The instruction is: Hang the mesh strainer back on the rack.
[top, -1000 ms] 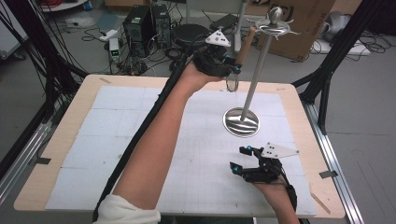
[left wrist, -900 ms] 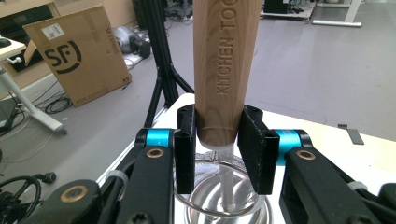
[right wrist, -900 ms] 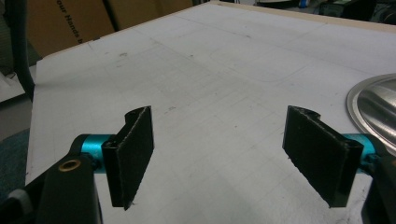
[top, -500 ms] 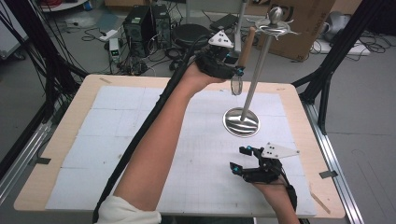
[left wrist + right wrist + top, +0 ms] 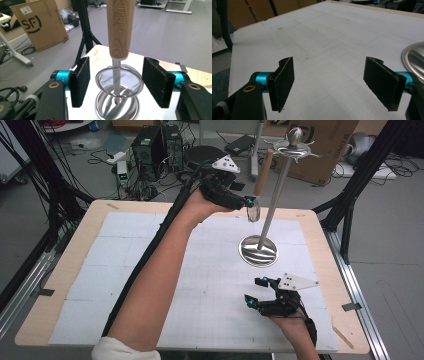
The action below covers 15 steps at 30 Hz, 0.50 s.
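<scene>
Strainer [image 5: 117,37] hangs from rack [image 5: 274,200] hook, wooden handle up. Left hand-held gripper [image 5: 116,82] jaws just been opening, pads clear of mesh ring (released). Right hand-held gripper [image 5: 332,82] wide, empty, low over surface [image 5: 317,42]. Risk: pulling back carelessly clips ring, swings strainer off hook.

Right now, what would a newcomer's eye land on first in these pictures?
First the tall metal utensil stand on its round mirror-bright base toward the table's far right. A small mesh strainer with a wooden handle stamped KITCHEN hangs from the stand's top. The left gripper frames it, jaws just opened and clear of it. The right gripper rests open on the white mat near the front.
</scene>
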Motion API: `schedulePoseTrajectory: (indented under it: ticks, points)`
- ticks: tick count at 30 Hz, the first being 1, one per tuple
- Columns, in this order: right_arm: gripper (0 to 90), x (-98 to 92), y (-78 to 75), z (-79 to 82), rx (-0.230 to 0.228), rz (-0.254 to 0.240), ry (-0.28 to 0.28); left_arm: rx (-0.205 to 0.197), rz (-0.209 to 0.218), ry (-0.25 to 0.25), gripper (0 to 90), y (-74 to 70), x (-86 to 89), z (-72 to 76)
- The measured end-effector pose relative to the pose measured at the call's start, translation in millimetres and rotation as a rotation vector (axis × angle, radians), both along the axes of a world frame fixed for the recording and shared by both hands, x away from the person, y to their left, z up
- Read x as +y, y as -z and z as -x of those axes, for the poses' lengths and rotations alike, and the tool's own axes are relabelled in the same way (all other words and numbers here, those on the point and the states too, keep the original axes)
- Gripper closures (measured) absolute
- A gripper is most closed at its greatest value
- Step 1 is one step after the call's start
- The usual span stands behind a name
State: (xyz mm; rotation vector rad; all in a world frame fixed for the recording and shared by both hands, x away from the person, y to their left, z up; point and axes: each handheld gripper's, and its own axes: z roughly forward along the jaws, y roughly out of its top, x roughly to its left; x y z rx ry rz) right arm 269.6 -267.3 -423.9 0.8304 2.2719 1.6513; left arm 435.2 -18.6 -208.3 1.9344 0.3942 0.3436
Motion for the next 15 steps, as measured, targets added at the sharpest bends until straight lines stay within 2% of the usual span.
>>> schedulePoseTrajectory:
  ticks: [5,9,13,15]
  points:
    - [24.0,-1.3,-1.1,0.4,-0.001,-0.003,0.005,-0.010,0.007,0.023,36.9,-1.7,11.4,7.3]
    - [24.0,-1.4,-1.2,0.6,0.001,-0.003,0.006,-0.013,0.029,0.012,35.9,-1.1,24.2,10.2]
    - [24.0,0.9,-0.5,1.1,0.004,0.001,0.001,0.002,0.007,-0.004,31.9,0.4,39.4,11.1]
    - [24.0,2.4,0.0,0.8,0.004,0.004,-0.002,-0.012,0.009,-0.007,29.8,1.3,46.6,13.4]
